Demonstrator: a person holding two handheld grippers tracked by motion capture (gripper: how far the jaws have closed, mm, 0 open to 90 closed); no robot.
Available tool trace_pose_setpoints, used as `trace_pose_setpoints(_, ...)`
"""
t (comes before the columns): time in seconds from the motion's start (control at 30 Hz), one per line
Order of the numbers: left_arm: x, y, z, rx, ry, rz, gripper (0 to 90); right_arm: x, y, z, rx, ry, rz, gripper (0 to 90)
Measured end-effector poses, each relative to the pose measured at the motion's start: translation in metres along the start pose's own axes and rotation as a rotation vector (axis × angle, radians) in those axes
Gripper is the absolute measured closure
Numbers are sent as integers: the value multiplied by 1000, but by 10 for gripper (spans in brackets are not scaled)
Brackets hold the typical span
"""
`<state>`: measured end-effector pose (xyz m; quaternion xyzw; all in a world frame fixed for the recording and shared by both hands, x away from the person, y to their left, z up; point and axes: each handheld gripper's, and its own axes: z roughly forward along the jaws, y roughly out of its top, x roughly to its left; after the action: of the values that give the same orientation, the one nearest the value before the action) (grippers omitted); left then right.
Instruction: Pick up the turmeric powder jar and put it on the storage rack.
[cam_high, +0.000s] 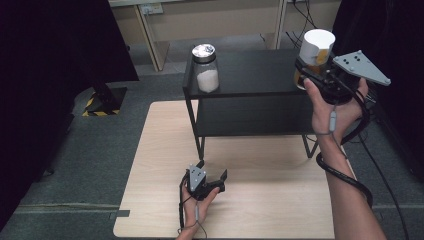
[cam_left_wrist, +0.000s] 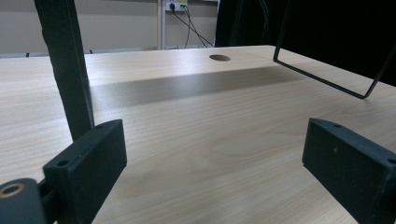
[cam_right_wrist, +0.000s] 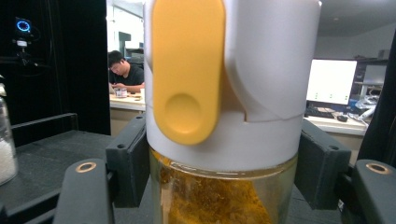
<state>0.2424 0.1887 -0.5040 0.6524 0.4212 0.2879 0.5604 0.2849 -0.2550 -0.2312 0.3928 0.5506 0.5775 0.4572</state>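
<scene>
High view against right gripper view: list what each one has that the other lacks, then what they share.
High view alone: the wooden table, the left hand-held gripper resting open on it, and the black shelf's legs.

Right gripper view alone: the yellow flip tab on the white cap, a lit monitor and a person at a desk behind.

Both: the jar of yellow powder clamped in the right hand-held gripper, and the jar of white grains on the shelf top.

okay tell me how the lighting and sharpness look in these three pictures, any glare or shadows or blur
High view: black at both side edges, with glare on the metal lid of the salt jar. Left gripper view: crisp wood grain, a broad soft shadow band across the table. Right gripper view: the held spice jar looms close, the bright monitor behind looks washed out.
</scene>
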Motion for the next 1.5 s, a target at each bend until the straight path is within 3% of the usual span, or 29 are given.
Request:
trace_pose_setpoints(0.87, -1, 0, 1, 0, -4, 4, 60, -9, 5, 24, 69, -26, 32, 310)
trace_pose_setpoints(1.5, -1, 0, 1, -1, -6, 3, 60, -11, -1, 22, 49, -19, 37, 305)
